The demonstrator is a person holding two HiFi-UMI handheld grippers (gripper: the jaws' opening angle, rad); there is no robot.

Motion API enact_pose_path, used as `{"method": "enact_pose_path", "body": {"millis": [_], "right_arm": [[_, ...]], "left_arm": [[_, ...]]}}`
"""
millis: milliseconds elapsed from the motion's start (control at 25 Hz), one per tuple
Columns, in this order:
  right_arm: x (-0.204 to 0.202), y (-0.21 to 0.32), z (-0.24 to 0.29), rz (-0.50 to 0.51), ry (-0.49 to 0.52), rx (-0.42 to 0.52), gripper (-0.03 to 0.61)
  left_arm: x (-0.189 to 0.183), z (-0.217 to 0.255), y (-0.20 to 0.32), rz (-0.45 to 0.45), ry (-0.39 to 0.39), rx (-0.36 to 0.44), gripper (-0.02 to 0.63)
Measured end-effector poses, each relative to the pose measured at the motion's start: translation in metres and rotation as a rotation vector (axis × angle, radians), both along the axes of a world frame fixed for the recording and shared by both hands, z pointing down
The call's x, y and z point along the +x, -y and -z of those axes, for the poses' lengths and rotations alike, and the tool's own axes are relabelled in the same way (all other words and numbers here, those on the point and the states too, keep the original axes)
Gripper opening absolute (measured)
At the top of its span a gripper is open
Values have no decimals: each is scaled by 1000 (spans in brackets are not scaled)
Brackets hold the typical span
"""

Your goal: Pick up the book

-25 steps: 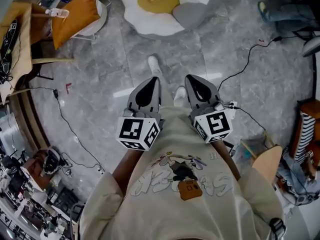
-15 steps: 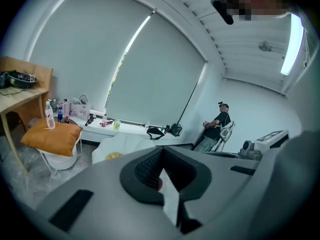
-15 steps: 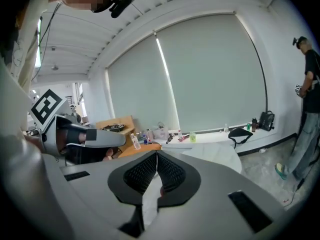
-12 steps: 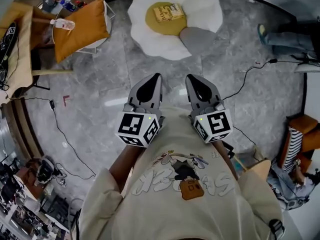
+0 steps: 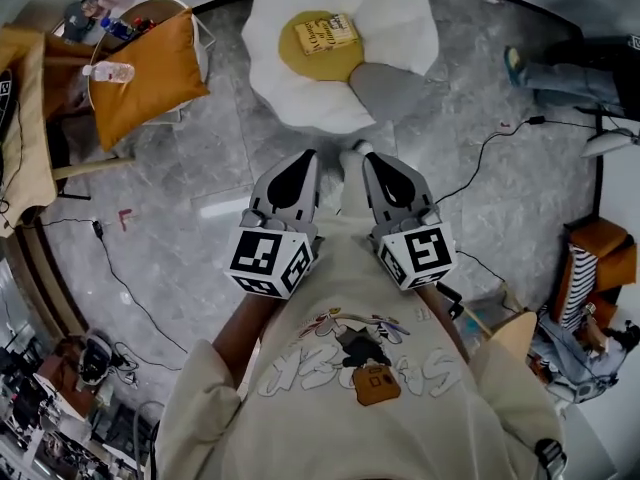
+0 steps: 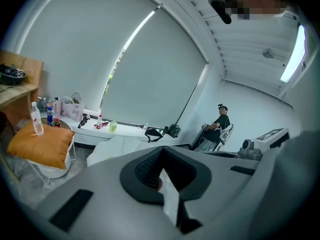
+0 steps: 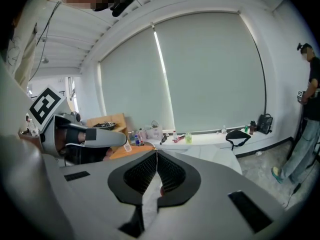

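The book (image 5: 327, 33), yellow-covered with dark lettering, lies flat on the yellow centre of a white egg-shaped floor cushion (image 5: 400, 18) at the top of the head view. My left gripper (image 5: 308, 155) and right gripper (image 5: 368, 158) are held side by side in front of my chest. Both point toward the cushion and stop short of its near edge. Each one is shut with nothing between its jaws, as the left gripper (image 6: 162, 153) and the right gripper (image 7: 156, 155) show in their own views. Neither gripper view shows the book.
An orange pillow (image 5: 150, 63) with a water bottle (image 5: 105, 71) on it rests on a round stand to the left. Black cables (image 5: 480, 153) run over the grey floor. A person's legs (image 5: 560, 68) are at the right, and a wooden table (image 5: 20, 118) at the far left.
I have walked forward. The cushion with the book has slid down the head view and sits closer to both grippers, which stay shut and side by side.
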State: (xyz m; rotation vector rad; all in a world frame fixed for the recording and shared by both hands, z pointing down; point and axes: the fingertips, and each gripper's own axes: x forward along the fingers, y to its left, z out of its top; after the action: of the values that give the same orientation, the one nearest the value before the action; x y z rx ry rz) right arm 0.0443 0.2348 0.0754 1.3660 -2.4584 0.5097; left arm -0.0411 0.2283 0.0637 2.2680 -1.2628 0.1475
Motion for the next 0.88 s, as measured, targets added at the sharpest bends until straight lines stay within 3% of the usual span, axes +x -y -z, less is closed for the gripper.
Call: {"method": "enact_pose_path", "body": {"millis": [320, 880], "right_arm": [[43, 67, -16, 26, 37, -25, 23], [152, 216, -27, 74, 105, -47, 23]], "left_arm": [[43, -21, 65, 10, 42, -41, 6], [137, -39, 191, 72, 127, -118, 6]]}}
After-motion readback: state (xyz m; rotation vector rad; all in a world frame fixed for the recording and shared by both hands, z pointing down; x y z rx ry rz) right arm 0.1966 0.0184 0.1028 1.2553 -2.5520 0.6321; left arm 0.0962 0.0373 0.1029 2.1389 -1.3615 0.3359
